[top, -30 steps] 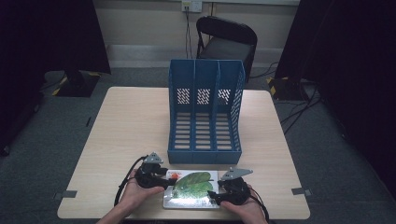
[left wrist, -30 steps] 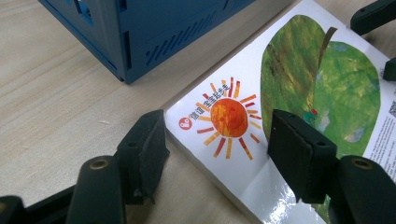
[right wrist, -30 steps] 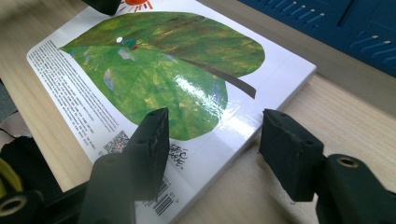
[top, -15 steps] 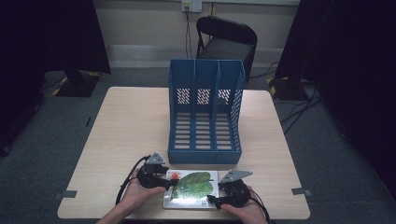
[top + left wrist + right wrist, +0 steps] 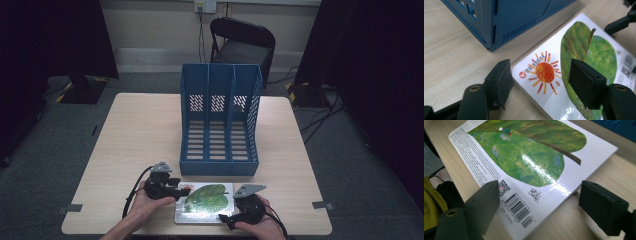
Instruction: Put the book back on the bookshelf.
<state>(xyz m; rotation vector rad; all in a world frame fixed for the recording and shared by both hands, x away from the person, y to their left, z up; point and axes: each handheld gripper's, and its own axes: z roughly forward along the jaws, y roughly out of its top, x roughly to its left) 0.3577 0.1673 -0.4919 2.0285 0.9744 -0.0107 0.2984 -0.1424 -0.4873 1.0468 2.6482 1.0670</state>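
A picture book (image 5: 205, 202) with a green leaf and an orange sun on its cover lies flat near the table's front edge. My left gripper (image 5: 182, 190) is at its left end. In the left gripper view the left gripper (image 5: 540, 80) straddles the book's (image 5: 574, 62) sun corner, one jaw on the table and one over the cover; the jaws have just been closing but do not press it. My right gripper (image 5: 225, 220) is at the front right corner. Its jaws have just been opening, and the right gripper (image 5: 541, 202) stands wide around the barcode corner of the book (image 5: 524, 157).
A blue three-slot file organizer (image 5: 220, 120) stands just behind the book, its base (image 5: 511, 17) close to the left gripper. The wooden table (image 5: 140, 130) has bare room left and right of it. A black chair (image 5: 242, 42) stands beyond the far edge.
Both hands stay at the book's two ends and the book lies where it was. The right gripper has settled slightly lower toward the front corner.
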